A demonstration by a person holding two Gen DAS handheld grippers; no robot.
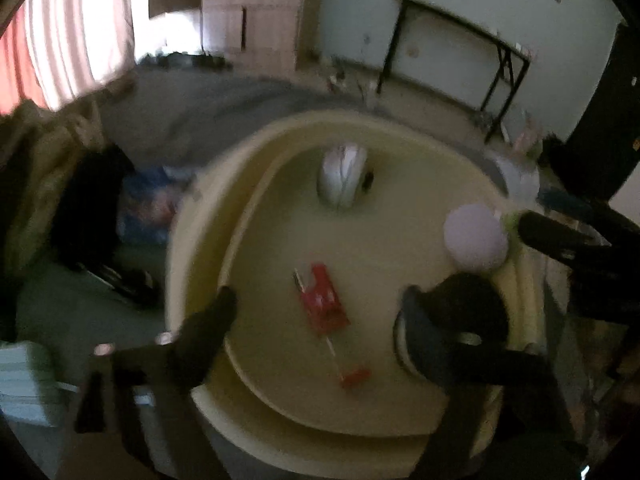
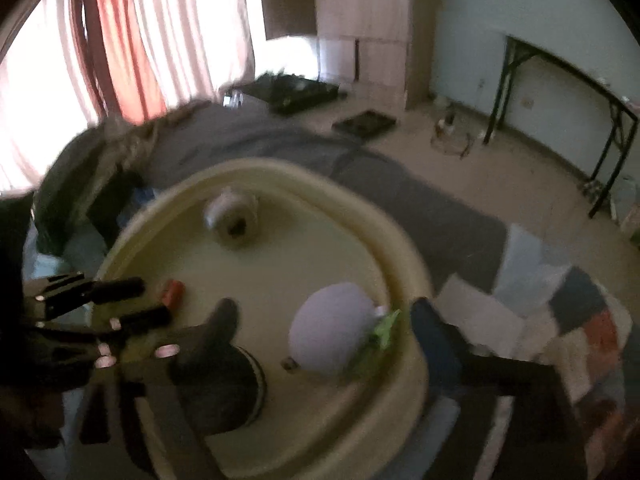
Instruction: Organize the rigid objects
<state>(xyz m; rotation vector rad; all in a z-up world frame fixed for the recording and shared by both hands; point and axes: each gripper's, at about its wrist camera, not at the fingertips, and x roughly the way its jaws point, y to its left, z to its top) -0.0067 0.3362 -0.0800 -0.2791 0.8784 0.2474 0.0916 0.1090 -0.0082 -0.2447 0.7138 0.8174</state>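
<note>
Left wrist view: the left gripper [image 1: 328, 312] hangs spread over a smooth, round cream tray [image 1: 256, 152], a flat red packet [image 1: 324, 300] lying between its dark fingers, untouched. A rounded white mouse [image 1: 343, 178] and matte lilac ball [image 1: 476, 236] rest nearby. Right gripper [image 2: 324, 320] gapes around the ball, not pinching.

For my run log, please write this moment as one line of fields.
left hand-held gripper: open, over red tool | right hand-held gripper: open, around lilac ball | tray: holds both, white mouse
</note>
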